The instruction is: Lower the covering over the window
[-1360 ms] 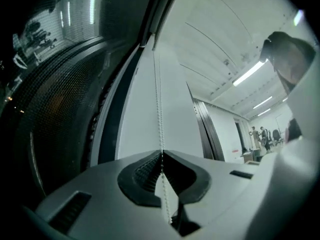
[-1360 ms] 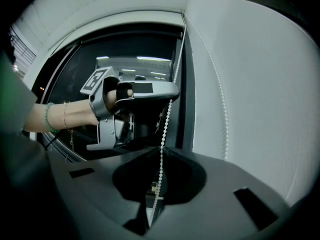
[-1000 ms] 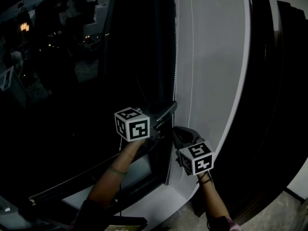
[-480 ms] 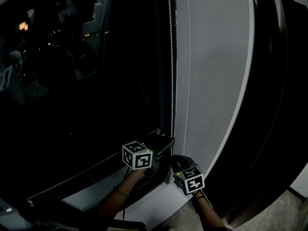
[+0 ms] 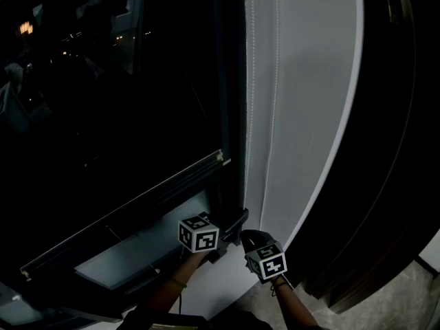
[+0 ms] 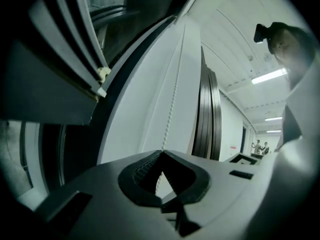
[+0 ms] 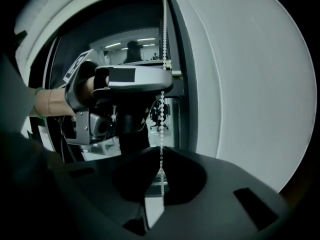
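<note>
Whereas both grippers gripped higher up the chain a second ago, they now sit by the sill (image 5: 218, 289), below the rail's end. The left gripper (image 5: 237, 220) is clenched on the white bead chain (image 5: 250, 115); the right gripper (image 5: 249, 238) pinches the same chain just beneath. The blind's slim, straight rail (image 5: 137, 201), pale-capped, lies low across the dark glossy window (image 5: 103, 115). A smooth matte wall (image 5: 309, 81) backs the chain.
</note>
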{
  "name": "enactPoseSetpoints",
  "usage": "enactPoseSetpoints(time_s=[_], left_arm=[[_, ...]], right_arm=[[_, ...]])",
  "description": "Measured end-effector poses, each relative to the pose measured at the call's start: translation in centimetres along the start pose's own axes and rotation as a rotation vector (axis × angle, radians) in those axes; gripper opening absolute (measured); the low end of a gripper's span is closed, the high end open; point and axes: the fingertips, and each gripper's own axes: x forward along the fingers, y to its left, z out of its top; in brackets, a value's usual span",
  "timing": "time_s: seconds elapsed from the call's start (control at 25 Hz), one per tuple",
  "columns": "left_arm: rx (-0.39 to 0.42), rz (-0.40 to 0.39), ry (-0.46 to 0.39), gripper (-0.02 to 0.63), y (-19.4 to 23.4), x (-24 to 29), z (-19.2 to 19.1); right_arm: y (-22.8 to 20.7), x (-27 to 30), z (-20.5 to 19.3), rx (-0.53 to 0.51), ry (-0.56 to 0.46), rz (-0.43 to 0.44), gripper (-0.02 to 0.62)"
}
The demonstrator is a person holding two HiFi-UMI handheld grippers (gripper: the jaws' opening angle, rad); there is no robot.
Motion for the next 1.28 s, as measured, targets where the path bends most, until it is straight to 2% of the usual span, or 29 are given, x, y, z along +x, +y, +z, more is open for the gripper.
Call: enactPoseSetpoints(time_s=[0.12, 0.24, 0.4, 0.56, 0.68, 0.8, 0.88, 1.0, 1.16, 1.28], left_arm=[[0.001, 0.011, 0.017, 0.005, 0.4, 0.1, -3.8], [0.007, 0.034, 0.066, 0.005, 1.5, 0.4, -8.3], [-0.082, 0.059, 0.086, 0.005, 2.9, 0.3, -13.9], [-0.097, 0.052, 0.057, 0.005, 2.9, 0.6, -15.2], [-0.075, 0.047, 0.082, 0.005, 3.0, 1.1, -15.1], [-0.089, 0.07, 0.123, 0.005, 3.1, 0.7, -15.2], [-0.113, 0.088, 0.142, 0.005, 3.0, 0.0, -15.2], [-0.141, 0.128, 0.178, 0.005, 2.8, -1.1, -15.1], [-0.176, 0.146, 0.233, 0.005, 1.7, -1.9, -15.7], [-0.212, 0.161, 0.27, 0.005, 0.3, -2.8, -15.8]], right_arm=[[-0.2, 0.5, -3.5, 0.042, 0.007, 0.008, 0.02], [-0.5, 2.0, -7.9, 0.034, 0.059, 0.012, 0.02], [-0.3, 2.8, -13.6, 0.079, 0.124, 0.015, 0.021], [0.0, 3.1, -14.7, 0.093, 0.123, 0.016, 0.021], [0.0, 3.1, -13.9, 0.057, 0.132, 0.015, 0.02], [0.0, 2.2, -14.3, 0.052, 0.168, 0.017, 0.021], [0.3, 1.0, -13.3, 0.055, 0.188, 0.033, 0.057], [0.4, -1.3, -8.9, 0.043, 0.16, 0.05, 0.082], [-0.6, -4.8, 0.4, -0.007, 0.024, 0.04, 0.083], [-0.5, -7.4, 8.7, -0.037, -0.094, 0.071, 0.083]])
